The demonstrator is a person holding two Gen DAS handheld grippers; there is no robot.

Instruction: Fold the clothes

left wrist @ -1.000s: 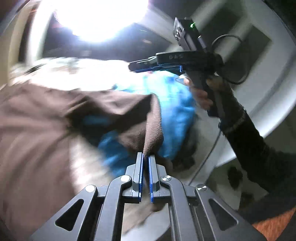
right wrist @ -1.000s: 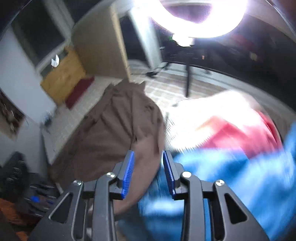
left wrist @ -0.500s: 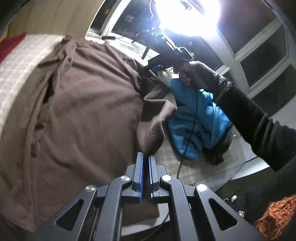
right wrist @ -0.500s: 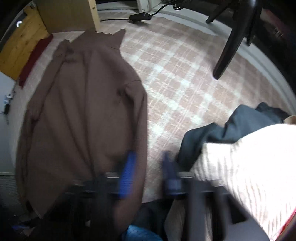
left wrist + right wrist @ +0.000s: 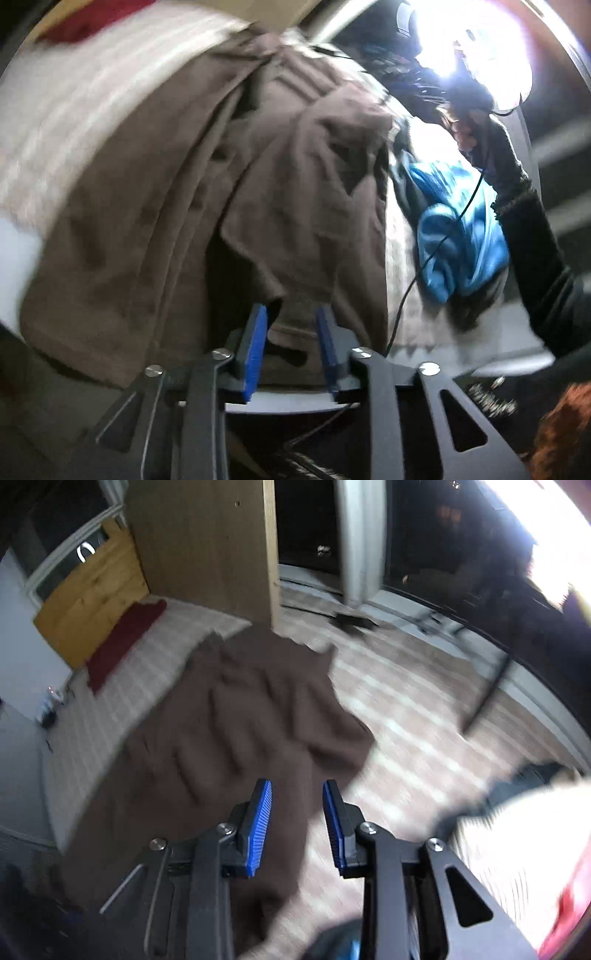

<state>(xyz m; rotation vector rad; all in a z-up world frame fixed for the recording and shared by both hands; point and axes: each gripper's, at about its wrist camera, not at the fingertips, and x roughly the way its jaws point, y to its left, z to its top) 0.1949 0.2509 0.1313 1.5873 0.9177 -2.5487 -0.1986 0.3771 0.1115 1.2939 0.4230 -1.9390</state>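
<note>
Open checked bed cover right of the brown shirt gives free passage; dark stand leg blocks the far right; clothes pile crowds the near right; wooden cabinet walls off the back; blue garment and cable sit beside the shirt.

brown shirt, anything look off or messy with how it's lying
Yes. The brown shirt lies rumpled on the checked bed cover, ridged with wrinkles, and its near edge is bunched, not flat. A blue garment sits crumpled beside it.

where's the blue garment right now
In the left wrist view the blue garment lies bunched at the right, just beside the brown shirt and under the person's dark sleeve.
</note>
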